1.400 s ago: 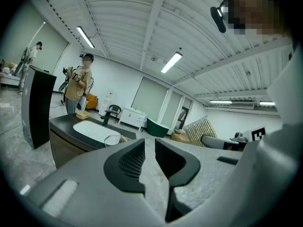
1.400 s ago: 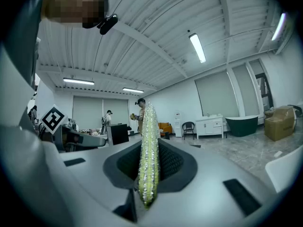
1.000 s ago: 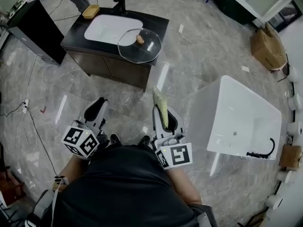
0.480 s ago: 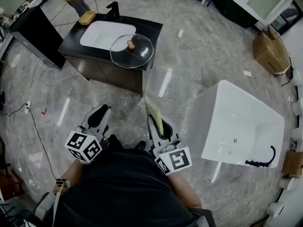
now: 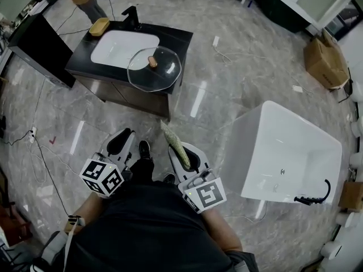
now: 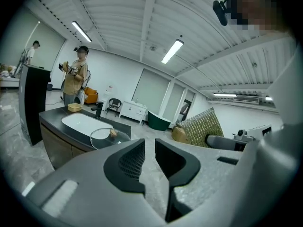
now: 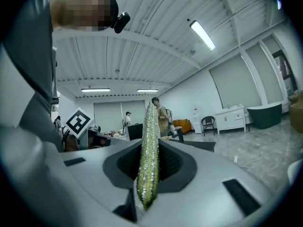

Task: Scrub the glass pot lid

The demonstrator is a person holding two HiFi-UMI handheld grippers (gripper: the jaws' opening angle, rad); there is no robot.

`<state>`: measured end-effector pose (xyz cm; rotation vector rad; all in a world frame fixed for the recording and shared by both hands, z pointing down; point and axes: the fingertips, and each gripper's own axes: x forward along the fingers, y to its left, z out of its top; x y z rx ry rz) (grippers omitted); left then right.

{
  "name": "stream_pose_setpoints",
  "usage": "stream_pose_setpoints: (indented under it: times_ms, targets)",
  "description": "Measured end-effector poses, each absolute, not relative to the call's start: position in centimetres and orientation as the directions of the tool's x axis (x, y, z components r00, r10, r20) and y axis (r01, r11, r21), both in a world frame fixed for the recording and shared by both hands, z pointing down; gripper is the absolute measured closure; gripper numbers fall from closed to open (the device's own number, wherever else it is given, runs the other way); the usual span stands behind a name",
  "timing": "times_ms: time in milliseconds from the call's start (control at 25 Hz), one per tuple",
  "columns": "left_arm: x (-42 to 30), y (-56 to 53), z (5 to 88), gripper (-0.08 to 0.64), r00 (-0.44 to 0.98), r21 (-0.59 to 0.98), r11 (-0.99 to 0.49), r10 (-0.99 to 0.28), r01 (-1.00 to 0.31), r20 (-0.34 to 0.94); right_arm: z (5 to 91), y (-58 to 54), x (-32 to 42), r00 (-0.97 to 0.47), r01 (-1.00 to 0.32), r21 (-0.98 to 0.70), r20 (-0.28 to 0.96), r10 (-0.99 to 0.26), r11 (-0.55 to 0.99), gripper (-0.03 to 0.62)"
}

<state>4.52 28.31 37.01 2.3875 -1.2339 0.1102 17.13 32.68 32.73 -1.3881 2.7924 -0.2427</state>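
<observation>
The glass pot lid (image 5: 154, 68) with a wooden knob lies on the dark vanity counter (image 5: 180, 36), overlapping the white sink (image 5: 116, 45). It is several steps ahead of both grippers. In the left gripper view the lid (image 6: 101, 137) shows small, beyond the jaws. My right gripper (image 5: 182, 152) is shut on a thin yellow-green scrub pad (image 5: 173, 140) that sticks up between the jaws (image 7: 149, 145). My left gripper (image 5: 120, 139) is held at waist height. Its jaws stand almost together with nothing between them (image 6: 150, 148).
A white bathtub (image 5: 286, 146) stands on the marble floor at the right. A black cabinet (image 5: 37, 35) stands left of the vanity. A faucet (image 5: 134, 15) and a wooden dish (image 5: 99, 26) sit by the sink. A person (image 6: 75, 82) stands behind the vanity. Cardboard box (image 5: 321, 56) at far right.
The vanity and lid have slid left and lower in the head view. Both grippers have shifted slightly left, the pad still held. A shoe now shows between the grippers.
</observation>
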Motion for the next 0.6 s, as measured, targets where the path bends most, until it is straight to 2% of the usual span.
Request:
stream_pose_setpoints:
  times_ms: [280, 440, 600]
  targets:
    - [4.5, 19.7, 37.9, 0.489, 0.664, 0.396, -0.549, -0.7, -0.736, 0.263, 33.0, 25.7, 15.4, -0.571, -0.819, -0.136, 0.082, -0.817, 0.558, 0.54]
    - [3.3, 14.1, 37.7, 0.489, 0.695, 0.411, -0.576, -0.673, -0.707, 0.252, 32.8, 20.3, 15.6, -0.467, -0.881, -0.145, 0.111, -0.877, 0.451, 0.54]
    - [1.9, 9.0, 37.5, 0.489, 0.72, 0.424, -0.597, -0.651, -0.681, 0.24, 33.8, 15.5, 16.2, -0.375, -0.909, -0.251, 0.147, -0.915, 0.332, 0.54]
